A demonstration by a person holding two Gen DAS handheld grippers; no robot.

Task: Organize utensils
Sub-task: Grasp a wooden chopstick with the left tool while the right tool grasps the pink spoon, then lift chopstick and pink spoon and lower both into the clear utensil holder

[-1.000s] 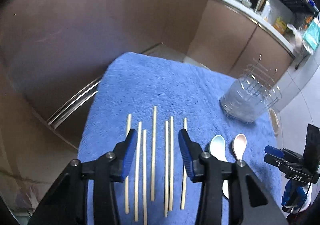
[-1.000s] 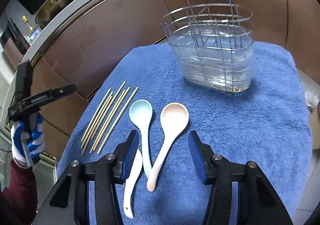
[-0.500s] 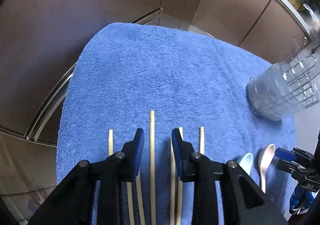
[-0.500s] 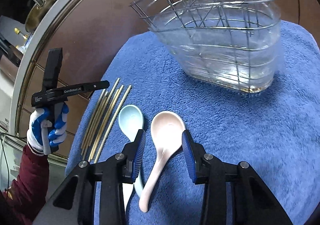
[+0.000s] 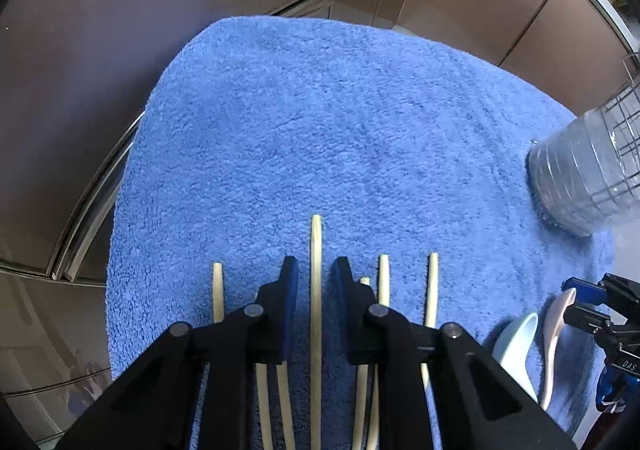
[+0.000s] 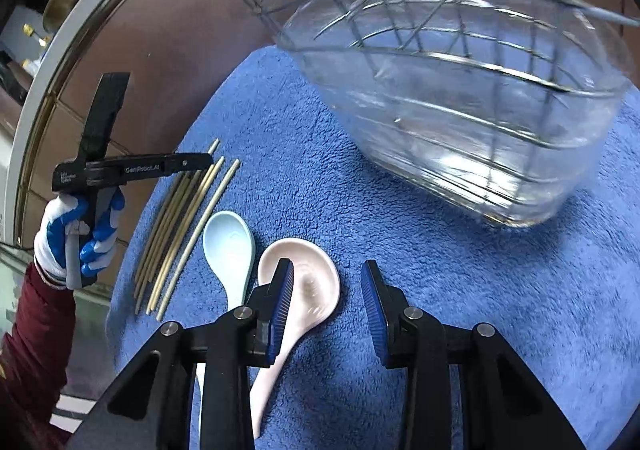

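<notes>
You've got a fluffy blue terry towel (image 5: 340, 122), matt wooden chopsticks (image 5: 315, 290), glossy spoons (image 6: 310, 290) (ceramic, I think), and a shiny wire caddy (image 6: 460, 62).

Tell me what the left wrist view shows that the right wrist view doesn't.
Only the left wrist view: the left gripper with its fingers just closing around one chopstick, a gap still on each side. Only the right wrist view: the gloved hand and the right gripper over the pink spoon. Both show the blue towel, blue spoon and wire rack.

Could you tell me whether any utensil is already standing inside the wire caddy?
No, the wire caddy looks empty, while the chopsticks and both spoons lie on the blue towel.
</notes>
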